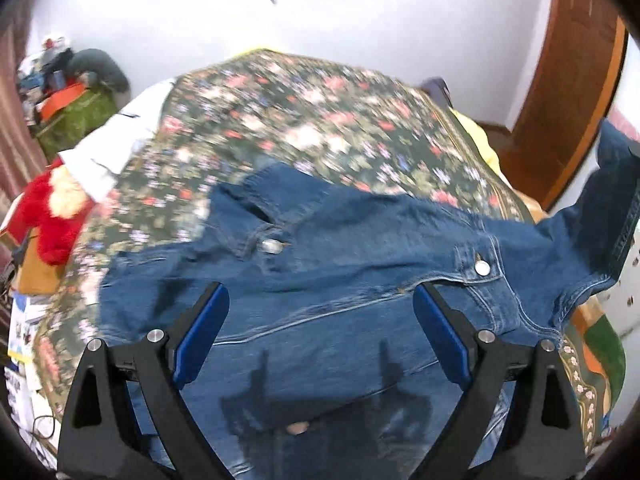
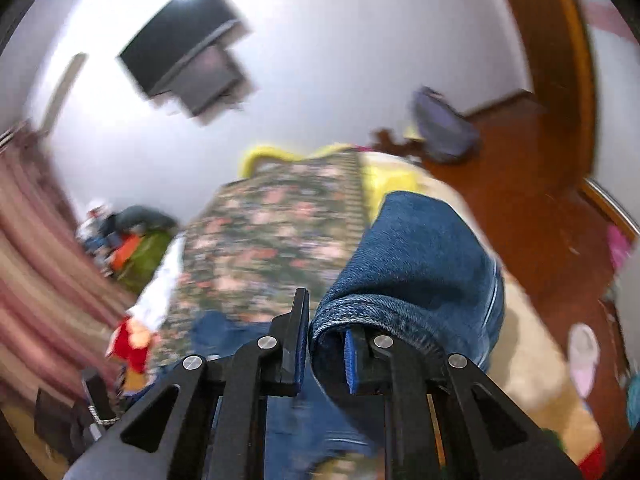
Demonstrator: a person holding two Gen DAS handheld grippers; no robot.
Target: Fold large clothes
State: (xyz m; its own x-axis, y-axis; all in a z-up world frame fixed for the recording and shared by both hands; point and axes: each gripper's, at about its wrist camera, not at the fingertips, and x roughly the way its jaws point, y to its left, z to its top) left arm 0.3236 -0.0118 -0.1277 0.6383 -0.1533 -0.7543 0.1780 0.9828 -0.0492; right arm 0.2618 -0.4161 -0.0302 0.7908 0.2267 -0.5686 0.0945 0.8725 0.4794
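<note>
A blue denim jacket lies spread on a floral bedspread, its metal buttons showing. My left gripper is open and empty, hovering just above the jacket's middle, jaws wide apart. One sleeve is lifted off the bed at the right edge. My right gripper is shut on that sleeve's cuff, which drapes over its right finger and hides the tip. The rest of the jacket lies below on the bedspread.
A red plush toy and white cloth lie at the bed's left edge. A cluttered green stand is beyond. A wooden door and floor are at the right. A dark screen hangs on the wall.
</note>
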